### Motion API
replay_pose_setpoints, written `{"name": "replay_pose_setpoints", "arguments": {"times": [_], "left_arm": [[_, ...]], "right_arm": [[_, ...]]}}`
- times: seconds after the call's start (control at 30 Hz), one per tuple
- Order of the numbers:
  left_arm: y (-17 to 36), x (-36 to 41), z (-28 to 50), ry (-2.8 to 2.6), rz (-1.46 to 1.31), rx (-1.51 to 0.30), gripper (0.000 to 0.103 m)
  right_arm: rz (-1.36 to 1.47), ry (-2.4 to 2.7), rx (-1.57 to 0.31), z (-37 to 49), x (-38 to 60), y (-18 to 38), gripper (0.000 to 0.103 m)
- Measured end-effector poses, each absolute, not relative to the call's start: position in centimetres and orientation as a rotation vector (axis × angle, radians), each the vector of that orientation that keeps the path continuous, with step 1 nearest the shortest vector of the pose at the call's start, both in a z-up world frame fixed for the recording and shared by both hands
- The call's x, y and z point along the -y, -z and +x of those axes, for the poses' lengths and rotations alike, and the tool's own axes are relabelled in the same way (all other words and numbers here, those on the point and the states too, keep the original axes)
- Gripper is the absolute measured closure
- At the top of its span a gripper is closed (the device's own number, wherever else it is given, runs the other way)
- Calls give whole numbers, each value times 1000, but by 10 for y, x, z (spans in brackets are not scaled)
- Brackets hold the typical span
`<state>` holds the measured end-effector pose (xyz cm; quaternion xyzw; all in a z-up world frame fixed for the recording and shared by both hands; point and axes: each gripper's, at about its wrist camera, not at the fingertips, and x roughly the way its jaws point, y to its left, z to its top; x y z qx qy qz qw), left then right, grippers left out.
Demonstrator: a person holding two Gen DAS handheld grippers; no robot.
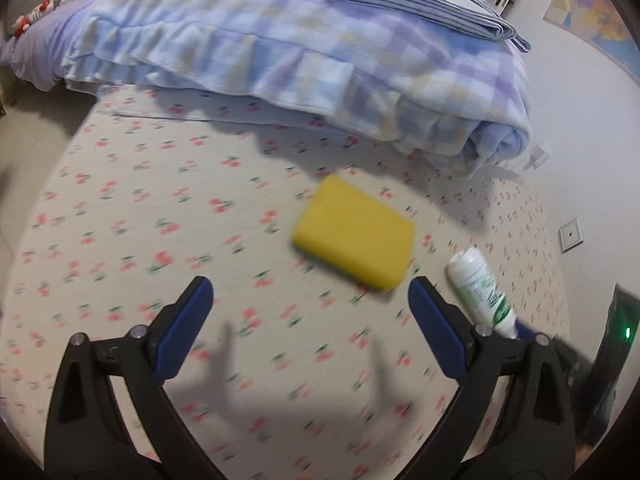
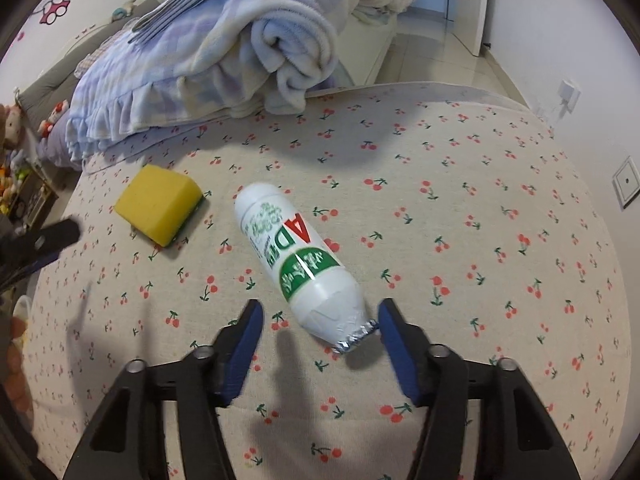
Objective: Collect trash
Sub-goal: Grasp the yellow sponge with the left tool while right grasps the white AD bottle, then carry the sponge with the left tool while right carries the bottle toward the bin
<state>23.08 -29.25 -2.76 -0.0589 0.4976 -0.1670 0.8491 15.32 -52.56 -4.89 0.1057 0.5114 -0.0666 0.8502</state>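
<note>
A white plastic bottle (image 2: 294,256) with a green label and torn foil top lies on its side on the cherry-print bedsheet (image 2: 460,220). A yellow sponge (image 2: 160,204) lies to its left. My right gripper (image 2: 320,316) is open, and the bottle's foil end lies between its fingertips. In the left wrist view, my left gripper (image 1: 310,292) is open and empty, just short of the sponge (image 1: 354,232), with the bottle (image 1: 480,292) beside its right finger.
A folded checked blanket (image 1: 300,48) and a rolled fleece blanket (image 2: 288,40) lie at the far side of the bed. A wall (image 2: 592,80) with sockets stands to the right. Plush toys (image 2: 12,132) sit at the far left.
</note>
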Motion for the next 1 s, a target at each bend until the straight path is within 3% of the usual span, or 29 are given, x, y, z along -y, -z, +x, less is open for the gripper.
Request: {"name": "replay_pose_setpoints", "arguments": {"times": [0.03,0.2,0.3,0.53,0.87,0.9,1.0], "left_arm": [[30,296,234,356,-132,-1046,14],[45,307,253,362,-244,-1032,35],[55,305,263,354,-296,-1057,55],[54,311,261,405,-223,-1030,79],[24,278,238,451,-202,-1026,85],[22,275,234,451,-196,-1022,85],[13,258,223,453,-186,-1014,85]], "right_arm": [[232,136,-1084,154,526,51,59],[259,122,-1083,149,529,51,59],[276,124,-1075,143,534,49,59],[323,126,-1088,135,539,47,59],[361,119,-1097,116,526,19,66],[370,115,-1097,114,525,17,73],[399,104,-1095,105,519,8,74]]}}
